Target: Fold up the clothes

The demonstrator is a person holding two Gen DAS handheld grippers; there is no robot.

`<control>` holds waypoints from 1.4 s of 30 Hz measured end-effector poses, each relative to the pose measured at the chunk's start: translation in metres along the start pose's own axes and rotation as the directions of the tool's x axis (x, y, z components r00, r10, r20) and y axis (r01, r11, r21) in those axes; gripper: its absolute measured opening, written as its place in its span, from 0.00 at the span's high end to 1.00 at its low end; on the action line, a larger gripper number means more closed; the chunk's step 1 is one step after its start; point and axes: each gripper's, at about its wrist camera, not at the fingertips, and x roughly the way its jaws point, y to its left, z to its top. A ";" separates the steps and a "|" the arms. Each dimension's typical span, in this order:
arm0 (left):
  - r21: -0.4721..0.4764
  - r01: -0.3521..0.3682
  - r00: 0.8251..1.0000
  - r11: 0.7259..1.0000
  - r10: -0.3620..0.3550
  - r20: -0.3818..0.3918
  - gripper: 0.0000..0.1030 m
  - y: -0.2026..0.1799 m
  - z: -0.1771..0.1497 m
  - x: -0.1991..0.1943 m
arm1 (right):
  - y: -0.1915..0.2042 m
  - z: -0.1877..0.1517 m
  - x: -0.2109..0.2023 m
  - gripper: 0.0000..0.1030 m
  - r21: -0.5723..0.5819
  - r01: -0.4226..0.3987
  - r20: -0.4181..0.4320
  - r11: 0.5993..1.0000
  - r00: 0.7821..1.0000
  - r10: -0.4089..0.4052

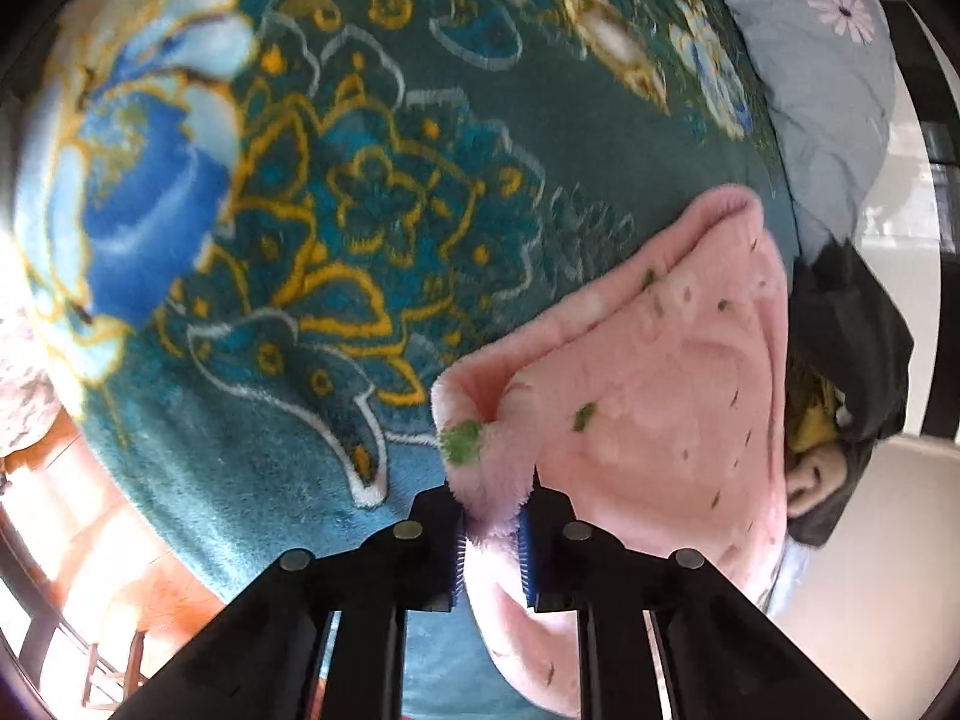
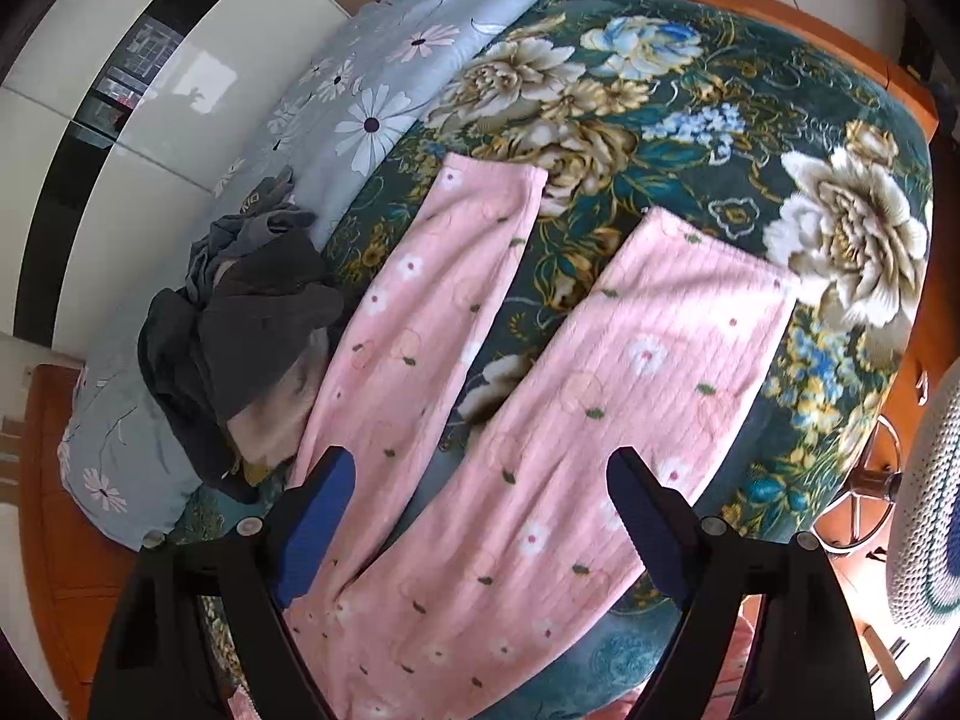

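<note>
Pink fleece trousers point(image 2: 480, 420) on teal floral blanket point(image 2: 690, 138); left gripper point(image 1: 492, 516) pinching trousers, right gripper point(image 2: 480, 504) spread wide.

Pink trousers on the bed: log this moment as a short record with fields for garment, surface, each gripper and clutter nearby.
garment: pink trousers, fleecy, flower print, legs spread apart in a V
surface: green floral blanket
left gripper: shut on a bunched edge of the trousers
right gripper: open, above the trousers, holding nothing
clutter: dark clothes piled at the blanket's edge, beside a grey daisy-print quilt
</note>
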 end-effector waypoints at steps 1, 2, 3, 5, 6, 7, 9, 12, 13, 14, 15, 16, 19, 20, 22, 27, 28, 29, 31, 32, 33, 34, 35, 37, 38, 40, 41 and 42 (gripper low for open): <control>-0.033 0.009 1.000 0.999 -0.009 0.016 0.87 0.000 0.000 -0.005 | -0.003 -0.001 0.001 0.10 -0.001 -0.003 -0.003 1.000 1.000 0.003; -0.071 0.023 0.999 0.997 -0.021 0.030 0.87 0.000 0.000 -0.010 | -0.008 -0.001 0.002 0.01 0.002 -0.005 -0.005 1.000 1.000 0.005; -0.098 0.027 0.999 0.995 -0.024 0.034 0.87 0.001 0.000 -0.012 | -0.016 -0.001 0.004 0.00 0.013 -0.005 0.000 1.000 1.000 0.005; -0.106 -0.022 0.999 0.994 0.024 0.023 0.87 -0.006 -0.004 -0.011 | -0.034 -0.002 0.007 0.00 0.042 -0.004 0.012 0.999 1.000 0.003; -0.100 -0.052 0.998 0.994 0.054 0.015 0.87 -0.011 -0.005 -0.010 | -0.049 -0.002 0.012 0.00 0.070 -0.003 0.006 0.998 1.000 0.002; -0.101 -0.074 0.997 0.992 0.076 0.011 0.87 -0.015 -0.006 -0.011 | -0.065 -0.003 0.018 0.00 0.103 0.008 -0.007 0.995 1.000 -0.007; -0.129 -0.091 0.995 0.987 0.095 0.028 0.87 -0.026 -0.010 -0.017 | -0.093 -0.002 0.029 0.00 0.155 0.043 -0.031 0.987 0.999 -0.039; -0.155 -0.115 0.990 0.981 0.125 0.057 0.86 -0.043 -0.015 -0.025 | -0.140 0.003 0.051 0.00 0.232 0.093 -0.073 0.968 0.994 -0.078; -0.151 -0.130 0.988 0.980 0.141 0.067 0.86 -0.049 -0.017 -0.029 | -0.156 0.007 0.061 0.00 0.256 0.098 -0.091 0.962 0.993 -0.077; -0.147 -0.145 0.985 0.978 0.157 0.077 0.86 -0.055 -0.019 -0.032 | -0.170 0.011 0.070 0.00 0.278 0.098 -0.106 0.955 0.992 -0.071; -0.143 -0.160 0.981 0.977 0.173 0.087 0.86 -0.061 -0.021 -0.036 | -0.183 0.016 0.078 0.04 0.300 0.100 -0.112 0.949 0.991 -0.069; -0.140 -0.175 0.977 0.975 0.189 0.097 0.86 -0.067 -0.022 -0.039 | -0.193 0.022 0.083 0.08 0.322 0.101 -0.107 0.941 0.992 -0.070; -0.136 -0.211 0.966 0.968 0.227 0.122 0.86 -0.085 -0.025 -0.042 | -0.220 0.039 0.100 0.31 0.385 0.103 -0.100 0.917 0.993 -0.069; -0.140 -0.218 0.963 0.966 0.236 0.129 0.86 -0.089 -0.027 -0.043 | -0.228 0.045 0.106 0.33 0.404 0.104 -0.103 0.909 0.992 -0.067; -0.149 -0.227 0.957 0.963 0.248 0.147 0.86 -0.098 -0.030 -0.044 | -0.240 0.052 0.115 0.38 0.425 0.114 -0.108 0.898 0.991 -0.075; -0.159 -0.242 0.949 0.957 0.267 0.165 0.86 -0.119 -0.031 -0.041 | -0.265 0.055 0.138 0.75 0.529 0.121 -0.167 0.840 0.985 -0.037; -0.168 -0.245 0.947 0.955 0.273 0.168 0.86 -0.121 -0.032 -0.043 | -0.265 0.056 0.137 0.80 0.533 0.118 -0.166 0.838 0.986 -0.033; -0.183 -0.249 0.944 0.951 0.280 0.173 0.86 -0.122 -0.032 -0.045 | -0.264 0.057 0.135 0.94 0.533 0.114 -0.161 0.838 0.986 -0.031; -0.215 -0.264 0.935 0.940 0.304 0.181 0.86 -0.124 -0.030 -0.051 | -0.259 0.063 0.128 0.95 0.524 0.094 -0.144 0.846 0.989 -0.021; -0.229 -0.272 0.931 0.935 0.316 0.182 0.86 -0.125 -0.028 -0.056 | -0.253 0.068 0.120 0.96 0.511 0.073 -0.126 0.856 0.992 -0.010; -0.237 -0.270 0.931 0.933 0.315 0.182 0.87 -0.126 -0.027 -0.061 | -0.248 0.072 0.113 0.96 0.497 0.053 -0.109 0.866 0.994 0.002; -0.240 -0.263 0.934 0.934 0.309 0.181 0.87 -0.127 -0.027 -0.066 | -0.241 0.076 0.104 0.96 0.477 0.039 -0.101 0.878 0.995 0.011; -0.234 -0.253 0.938 0.939 0.298 0.179 0.87 -0.128 -0.028 -0.072 | -0.234 0.080 0.095 0.96 0.454 0.028 -0.098 0.891 0.995 0.019; -0.227 -0.237 0.945 0.945 0.279 0.172 0.87 -0.127 -0.031 -0.082 | -0.221 0.085 0.072 0.97 0.426 0.010 -0.082 0.905 0.996 0.028; -0.273 -0.196 0.956 0.942 0.246 0.161 0.87 -0.123 -0.034 -0.087 | -0.217 0.086 0.064 0.97 0.426 0.004 -0.074 0.905 0.997 0.030; -0.409 -0.065 0.981 0.910 0.133 0.140 0.87 -0.115 -0.040 -0.092 | -0.208 0.099 0.049 0.97 0.440 -0.008 -0.050 0.898 0.998 0.033; -0.436 -0.022 0.986 0.900 0.093 0.141 0.87 -0.121 -0.037 -0.092 | -0.197 0.113 0.046 0.97 0.422 -0.015 -0.035 0.906 0.999 0.033; -0.444 0.001 0.987 0.896 0.072 0.147 0.87 -0.130 -0.033 -0.091 | -0.181 0.129 0.050 0.97 0.397 -0.018 -0.035 0.918 0.999 0.035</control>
